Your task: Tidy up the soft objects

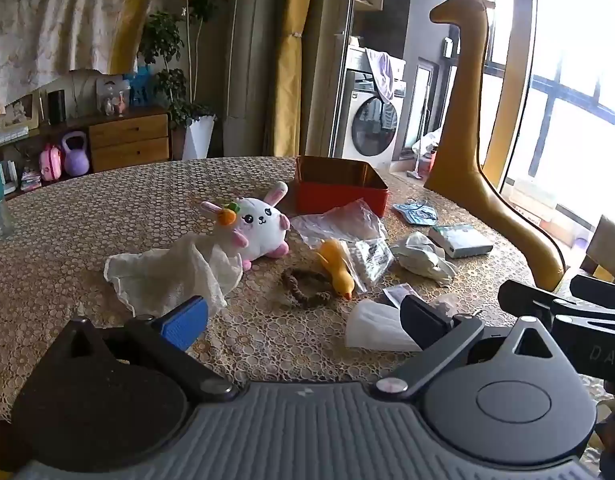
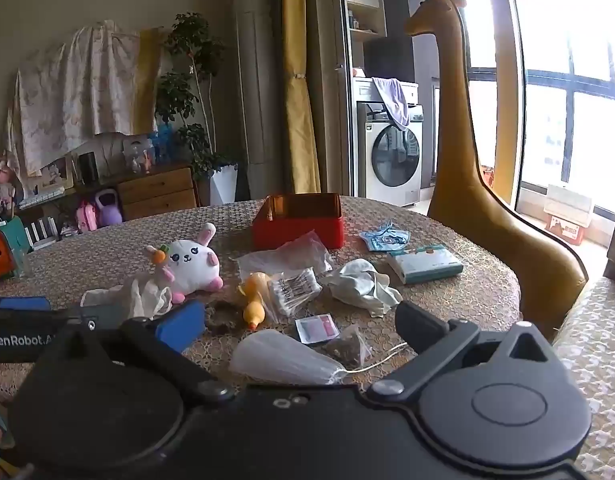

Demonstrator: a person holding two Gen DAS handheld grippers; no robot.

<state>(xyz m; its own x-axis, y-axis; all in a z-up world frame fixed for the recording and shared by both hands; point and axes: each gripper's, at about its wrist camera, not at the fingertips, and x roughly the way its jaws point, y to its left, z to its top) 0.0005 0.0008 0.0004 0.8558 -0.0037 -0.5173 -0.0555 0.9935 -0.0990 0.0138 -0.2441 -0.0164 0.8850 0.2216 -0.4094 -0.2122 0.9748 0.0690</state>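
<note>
A living room with a washing machine and a tall giraffe figure behind; the round desk [image 1: 107, 208] carries the clutter. The red tin [image 1: 339, 190] sits farthest ahead of both tools. The rabbit plush [image 1: 259, 226] lies ahead, slightly left of the left hand-held gripper [image 1: 303, 316], long axis crosswise. The white face mask [image 2: 283, 356] lies just between the fingers of the right hand-held gripper [image 2: 299, 326]. Both stand apart, empty.
</note>
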